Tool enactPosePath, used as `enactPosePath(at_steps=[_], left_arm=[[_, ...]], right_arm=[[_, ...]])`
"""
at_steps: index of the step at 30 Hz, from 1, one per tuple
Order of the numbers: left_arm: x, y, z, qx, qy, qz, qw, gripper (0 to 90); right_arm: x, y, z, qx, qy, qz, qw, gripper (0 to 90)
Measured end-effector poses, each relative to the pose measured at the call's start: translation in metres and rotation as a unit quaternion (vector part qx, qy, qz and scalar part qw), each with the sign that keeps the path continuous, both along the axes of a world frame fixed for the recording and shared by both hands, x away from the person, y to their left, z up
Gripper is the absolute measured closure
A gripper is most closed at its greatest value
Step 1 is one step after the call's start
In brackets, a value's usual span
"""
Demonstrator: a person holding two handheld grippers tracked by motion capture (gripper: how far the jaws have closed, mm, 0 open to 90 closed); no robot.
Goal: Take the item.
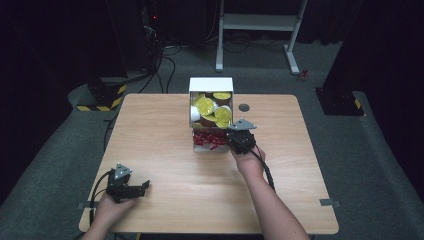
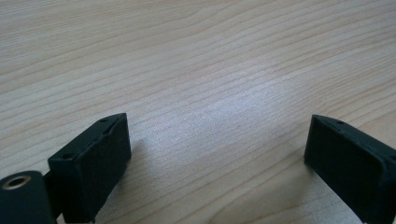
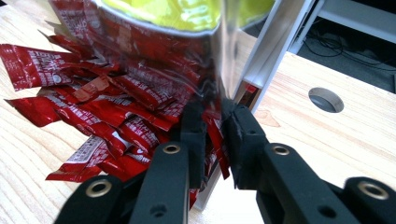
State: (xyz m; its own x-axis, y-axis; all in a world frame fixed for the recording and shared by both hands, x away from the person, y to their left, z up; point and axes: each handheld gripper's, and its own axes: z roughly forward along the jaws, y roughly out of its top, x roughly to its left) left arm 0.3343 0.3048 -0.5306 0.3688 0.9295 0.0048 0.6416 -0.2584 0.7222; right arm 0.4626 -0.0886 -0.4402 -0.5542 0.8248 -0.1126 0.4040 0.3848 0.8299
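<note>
Surface: a light wooden table [image 1: 170, 125] with rounded corners and a straight grain, standing on grey carpet.
Cable hole: a round grommet [image 1: 244, 107] set into the top at about 1 o'clock from the table's centre, just beside the box.
Box: a white, clear-sided box [image 1: 210, 84] stands at 12 o'clock near the far edge.
Sachets: red sachets [image 3: 100, 116] lie heaped on the wood at the box's near end.
Near half: bare wood [image 2: 210, 79].
</note>
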Motion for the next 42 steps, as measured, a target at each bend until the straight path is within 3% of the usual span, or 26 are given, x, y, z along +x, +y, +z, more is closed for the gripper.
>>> enactPosePath(at_steps=[10, 42], left_arm=[[0.000, 0.000, 0.000, -0.001, 0.000, 0.000, 1.0000, 7.4], [0.001, 0.000, 0.000, -0.001, -0.002, 0.004, 1.0000, 7.6]], right_arm=[[-0.007, -0.005, -0.002, 0.002, -0.001, 0.000, 1.0000, 87.1], [-0.040, -0.022, 0.006, 0.035, -0.017, 0.013, 0.9991, 88.3]])
